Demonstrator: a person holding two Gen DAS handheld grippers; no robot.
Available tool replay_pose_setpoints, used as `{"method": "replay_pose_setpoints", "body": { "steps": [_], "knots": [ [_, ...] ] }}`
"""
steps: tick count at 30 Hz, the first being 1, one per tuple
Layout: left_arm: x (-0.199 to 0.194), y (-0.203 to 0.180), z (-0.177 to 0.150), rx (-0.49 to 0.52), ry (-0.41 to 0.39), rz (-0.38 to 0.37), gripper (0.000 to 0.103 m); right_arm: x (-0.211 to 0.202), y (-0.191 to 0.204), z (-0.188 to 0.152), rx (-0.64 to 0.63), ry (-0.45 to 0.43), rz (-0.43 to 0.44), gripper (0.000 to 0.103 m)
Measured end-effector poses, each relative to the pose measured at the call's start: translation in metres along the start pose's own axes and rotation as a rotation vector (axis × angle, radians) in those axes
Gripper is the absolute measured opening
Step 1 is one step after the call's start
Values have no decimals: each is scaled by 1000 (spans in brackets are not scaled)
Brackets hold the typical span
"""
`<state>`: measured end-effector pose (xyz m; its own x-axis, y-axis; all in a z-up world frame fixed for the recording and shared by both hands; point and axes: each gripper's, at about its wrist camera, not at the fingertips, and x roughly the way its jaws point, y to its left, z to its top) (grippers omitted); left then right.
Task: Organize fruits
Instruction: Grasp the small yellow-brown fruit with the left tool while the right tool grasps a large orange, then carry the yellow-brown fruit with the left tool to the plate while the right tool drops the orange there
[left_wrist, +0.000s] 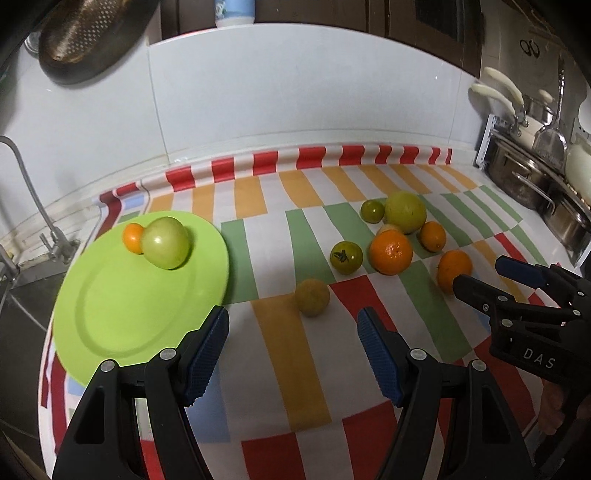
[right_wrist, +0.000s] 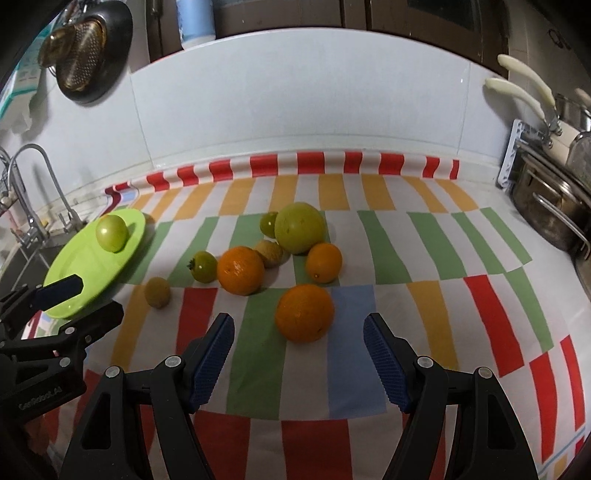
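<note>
A lime green plate (left_wrist: 122, 317) (right_wrist: 74, 273) lies at the left of the striped cloth, holding a green tomato (left_wrist: 165, 242) (right_wrist: 112, 232) and a small orange (left_wrist: 133, 237). Several loose fruits lie mid-cloth: a large green fruit (right_wrist: 300, 228), oranges (right_wrist: 241, 269) (right_wrist: 305, 312) (right_wrist: 324, 262), small green tomatoes (right_wrist: 203, 266) and a brownish-yellow fruit (left_wrist: 312, 297) (right_wrist: 157, 292). My left gripper (left_wrist: 293, 332) is open and empty, just short of the brownish-yellow fruit. My right gripper (right_wrist: 299, 339) is open and empty, with the nearest orange just beyond its fingertips.
A striped cloth (right_wrist: 424, 302) covers the counter. Steel pots (right_wrist: 546, 210) on a rack crowd the right edge. A sink with a tap (left_wrist: 48, 236) lies beyond the plate at left. A tiled wall closes the back, with a colander (right_wrist: 79, 59) hanging high.
</note>
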<state>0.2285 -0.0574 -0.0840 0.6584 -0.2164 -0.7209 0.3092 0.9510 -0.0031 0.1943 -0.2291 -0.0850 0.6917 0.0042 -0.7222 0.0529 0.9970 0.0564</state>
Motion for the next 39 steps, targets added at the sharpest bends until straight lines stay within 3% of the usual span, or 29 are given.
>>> {"method": "replay_pose_setpoints", "body": {
  "steps": [17, 26, 30, 39],
  "knots": [
    [44, -5, 10, 21, 63, -12, 66, 35, -4, 3, 3, 65, 9, 69],
    [58, -9, 12, 25, 90, -25, 44, 45, -8, 6, 19, 85, 19, 56],
    [60, -10, 12, 29, 95, -24, 31, 47, -6, 5, 6, 93, 22, 44],
    [50, -9, 15, 22, 73, -38, 28, 42, -4, 7, -15, 73, 17, 42]
  ]
}}
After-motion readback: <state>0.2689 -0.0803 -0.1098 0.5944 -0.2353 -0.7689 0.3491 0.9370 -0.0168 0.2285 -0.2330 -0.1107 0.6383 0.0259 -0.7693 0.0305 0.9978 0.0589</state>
